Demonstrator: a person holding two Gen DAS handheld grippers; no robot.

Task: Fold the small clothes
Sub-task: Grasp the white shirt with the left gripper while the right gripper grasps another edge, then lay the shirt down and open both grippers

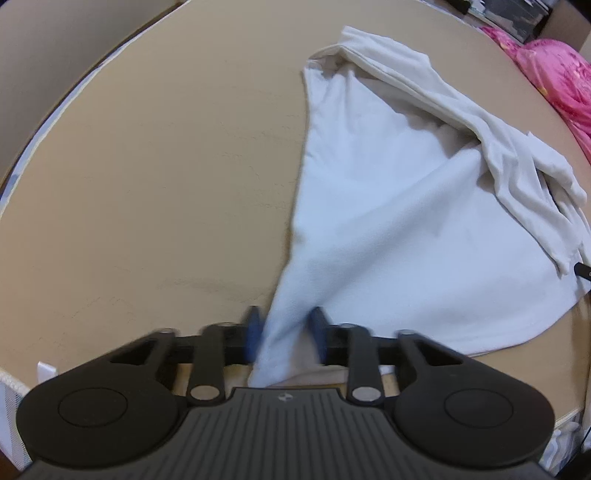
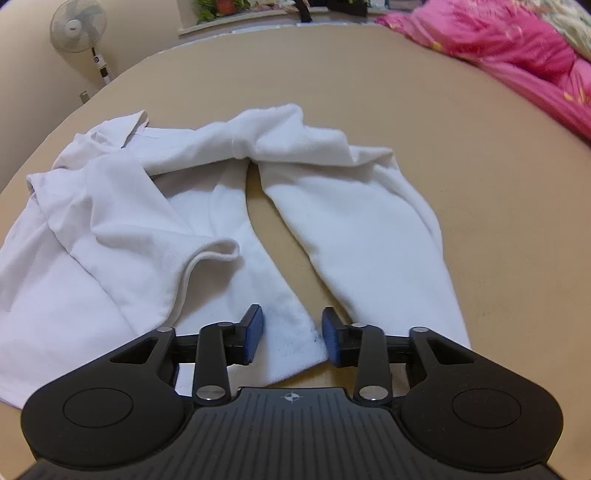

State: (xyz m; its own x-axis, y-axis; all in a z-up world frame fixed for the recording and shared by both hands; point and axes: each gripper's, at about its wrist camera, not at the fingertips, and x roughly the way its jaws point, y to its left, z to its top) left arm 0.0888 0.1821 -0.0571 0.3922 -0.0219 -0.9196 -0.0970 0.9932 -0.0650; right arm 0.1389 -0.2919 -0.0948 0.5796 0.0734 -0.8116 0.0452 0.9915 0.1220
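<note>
A small white pair of pants (image 2: 207, 206) lies crumpled on the tan table (image 2: 498, 221), its two legs pointing toward the right gripper. In the left wrist view the same garment (image 1: 388, 206) spreads to the right, and one corner is pulled up into a taut fold between the blue pads. My left gripper (image 1: 284, 336) is shut on that corner. My right gripper (image 2: 291, 338) is open, its blue pads either side of the hem of the left pant leg (image 2: 295, 343), which lies flat on the table.
A pink quilt (image 2: 509, 51) lies along the table's far right edge, also in the left wrist view (image 1: 554, 77). A standing fan (image 2: 79, 26) is beyond the far left edge. Bare tabletop (image 1: 147, 184) lies left of the garment.
</note>
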